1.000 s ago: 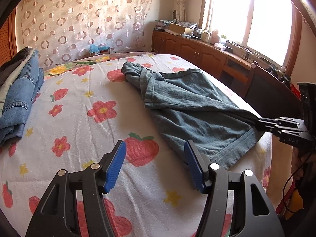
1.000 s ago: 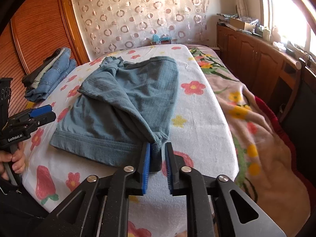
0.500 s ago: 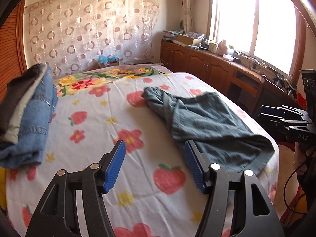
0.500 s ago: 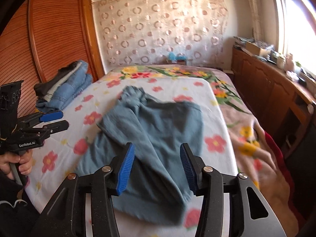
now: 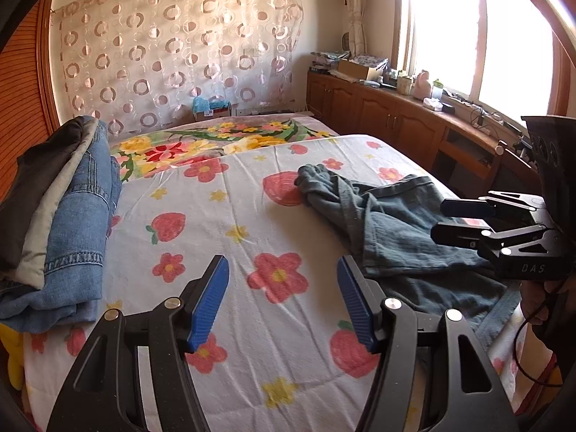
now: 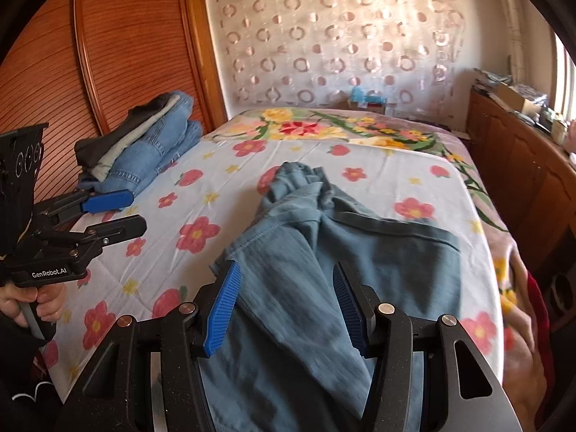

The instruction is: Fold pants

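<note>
Grey-blue pants [image 6: 324, 259] lie loosely rumpled on the flowered bed sheet [image 6: 201, 194], waist end bunched toward the far side. They also show at the right in the left wrist view [image 5: 396, 230]. My right gripper [image 6: 286, 306] is open and empty, raised above the near end of the pants; it also shows in the left wrist view [image 5: 441, 219]. My left gripper [image 5: 284, 302] is open and empty above bare sheet [image 5: 223, 223], left of the pants; it also shows in the right wrist view [image 6: 136, 212].
A stack of folded jeans and dark clothes [image 5: 61, 208] sits at the bed's left edge, also in the right wrist view [image 6: 144, 140]. A wooden cabinet [image 5: 388, 122] with clutter runs under the window on the right. A wooden wardrobe [image 6: 90, 54] stands on the left.
My right gripper let go of the pants' near corner, opened and rose. The pants dropped onto the bed. My left gripper pulled back and up, staying open.
</note>
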